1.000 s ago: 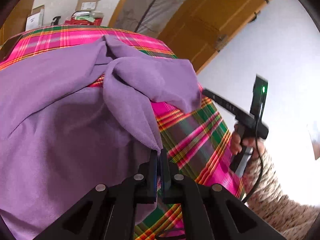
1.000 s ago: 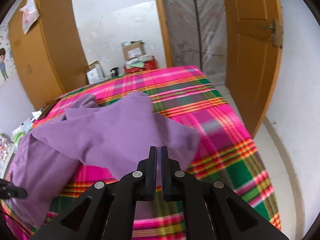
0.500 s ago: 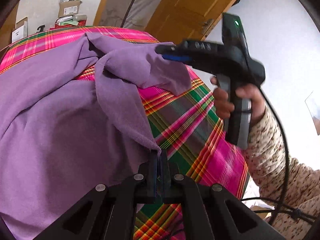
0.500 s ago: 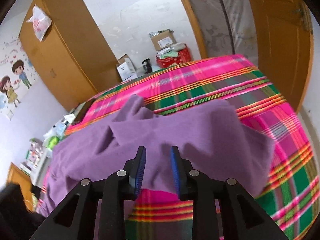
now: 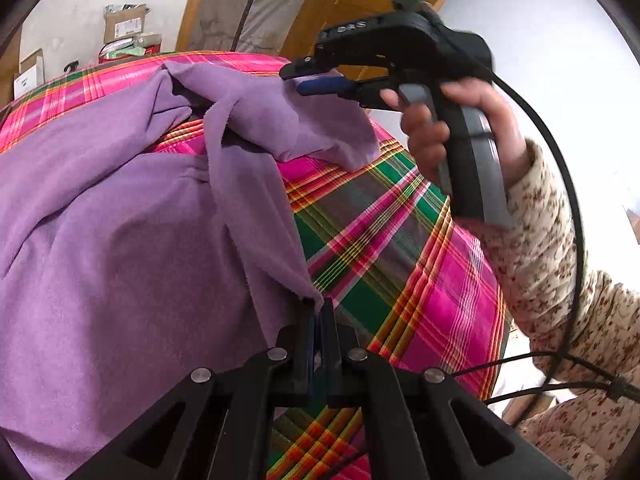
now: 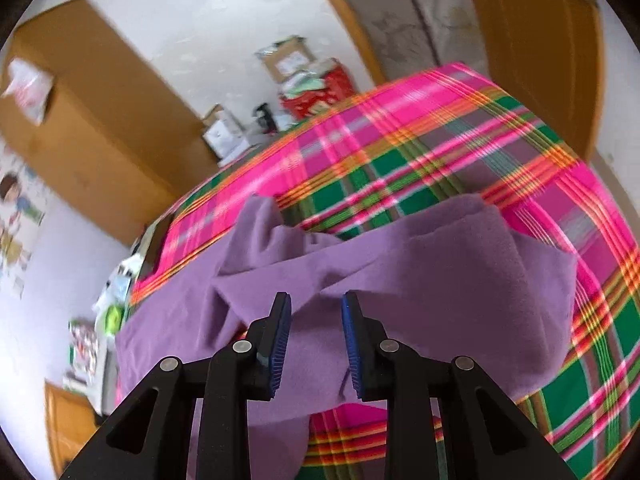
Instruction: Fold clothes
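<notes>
A purple fleece garment (image 5: 120, 260) lies crumpled across the pink and green plaid bed cover (image 5: 380, 240). My left gripper (image 5: 318, 308) is shut on a corner of its edge near the bed's front. My right gripper (image 5: 294, 80), held in a person's hand (image 5: 460, 120), hovers over a folded flap of the garment at the far side. In the right wrist view the right gripper (image 6: 316, 304) stands open above the purple garment (image 6: 440, 280). Nothing is between its blue pads (image 6: 280, 336).
A wooden wardrobe (image 6: 100, 120) and cardboard boxes (image 6: 288, 60) stand beyond the bed, and a wooden door (image 6: 532, 40) is at the right. Clutter sits on a stand (image 6: 108, 312) left of the bed. A black cable (image 5: 560, 200) loops around the floral sleeve (image 5: 540, 240).
The right gripper has opened and swung in from the bed's right edge to above the purple flap. The left gripper stays shut on the garment's corner, barely moved.
</notes>
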`<state>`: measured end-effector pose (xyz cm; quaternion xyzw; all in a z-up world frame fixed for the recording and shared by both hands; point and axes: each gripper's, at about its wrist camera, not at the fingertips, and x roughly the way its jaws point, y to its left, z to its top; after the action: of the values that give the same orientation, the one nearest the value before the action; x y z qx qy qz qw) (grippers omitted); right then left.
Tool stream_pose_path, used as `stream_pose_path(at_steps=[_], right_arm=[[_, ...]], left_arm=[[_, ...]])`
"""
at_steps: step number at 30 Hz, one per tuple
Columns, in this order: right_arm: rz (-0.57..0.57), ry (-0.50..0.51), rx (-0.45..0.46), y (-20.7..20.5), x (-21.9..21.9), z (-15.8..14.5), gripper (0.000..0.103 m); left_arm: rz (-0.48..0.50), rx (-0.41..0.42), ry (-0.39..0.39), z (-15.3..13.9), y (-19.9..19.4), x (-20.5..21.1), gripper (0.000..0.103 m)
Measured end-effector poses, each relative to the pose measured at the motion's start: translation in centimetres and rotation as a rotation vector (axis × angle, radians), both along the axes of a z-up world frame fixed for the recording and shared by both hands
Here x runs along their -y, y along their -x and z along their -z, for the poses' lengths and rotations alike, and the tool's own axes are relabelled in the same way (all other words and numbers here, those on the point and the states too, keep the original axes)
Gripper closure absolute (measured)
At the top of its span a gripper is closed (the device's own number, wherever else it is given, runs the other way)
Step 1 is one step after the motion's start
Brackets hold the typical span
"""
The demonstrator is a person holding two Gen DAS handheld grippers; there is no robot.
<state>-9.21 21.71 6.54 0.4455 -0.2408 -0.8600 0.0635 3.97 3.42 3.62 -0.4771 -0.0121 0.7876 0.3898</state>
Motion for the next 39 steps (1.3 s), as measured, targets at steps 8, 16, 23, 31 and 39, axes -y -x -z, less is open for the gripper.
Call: stream_pose_path(at_steps=[8, 16, 23, 31, 39], right_arm=[[0.085, -0.070, 0.094, 1.7, -0.9, -0.4, 0.076], [0.109, -0.089, 0.088, 0.6, -2.5, -0.4, 0.099], [0.104, -0.109, 0.010, -1.7, -3.2, -1.2, 0.100], [0.014, -0.070, -0.007, -2.0, -2.3, -1.2, 0.094], [-0.030, -0.098, -0.055, -4.5, -2.6, -0.3, 0.089]], left_arm=[[0.008, -0.004, 0.000, 0.1, -0.1, 0.0, 0.101], [0.002, 0.002, -0.004, 0.2, -0.3, 0.9, 0.101], [-0.024, 0.002, -0.011, -0.2, 0.1, 1.4, 0.101], [-0.057, -0.022, 0.018, -1.2, 0.4, 2.4, 0.099], [-0.225, -0.149, 0.009, -5.4, 3.6, 6.1, 0.071]])
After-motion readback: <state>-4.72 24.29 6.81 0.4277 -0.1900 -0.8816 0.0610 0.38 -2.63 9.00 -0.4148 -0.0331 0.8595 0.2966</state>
